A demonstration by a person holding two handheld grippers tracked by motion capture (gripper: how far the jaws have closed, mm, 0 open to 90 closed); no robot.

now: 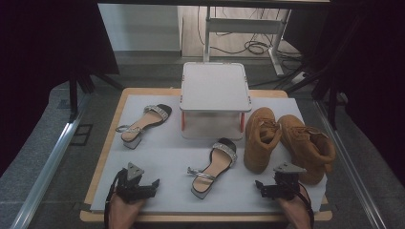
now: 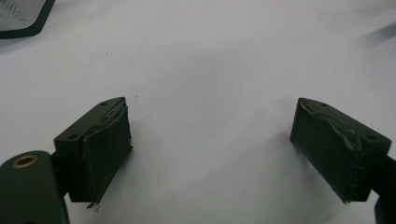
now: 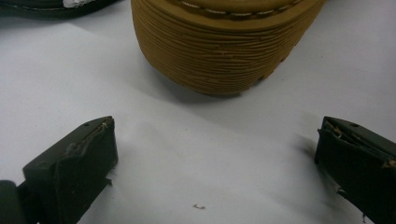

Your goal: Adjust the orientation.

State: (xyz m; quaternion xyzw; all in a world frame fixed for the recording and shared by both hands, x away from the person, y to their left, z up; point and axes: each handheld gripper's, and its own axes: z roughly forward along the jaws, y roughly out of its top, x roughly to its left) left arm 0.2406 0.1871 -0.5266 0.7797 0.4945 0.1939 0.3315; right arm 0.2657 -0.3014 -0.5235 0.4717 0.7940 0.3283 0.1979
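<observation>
Two tan boots lie at the right of the pale mat (image 1: 162, 157), one (image 1: 260, 138) to the left of the other (image 1: 308, 145). One sandal with a silver strap (image 1: 143, 125) is at the left, and a matching sandal (image 1: 212, 167) lies near the middle. My left gripper (image 1: 138, 180) rests on the mat at the front left, open (image 2: 212, 105), with bare mat between its jaws. At the front right my right gripper (image 1: 278, 181) is open (image 3: 217, 121), just short of a boot's ribbed toe (image 3: 224, 46).
A white box-like stand (image 1: 215, 90) sits at the back centre of the mat. The wooden table edge (image 1: 102, 157) frames the mat. A dark sandal edge (image 2: 21, 18) shows at the top left of the left gripper view, and another (image 3: 46, 7) in the right gripper view.
</observation>
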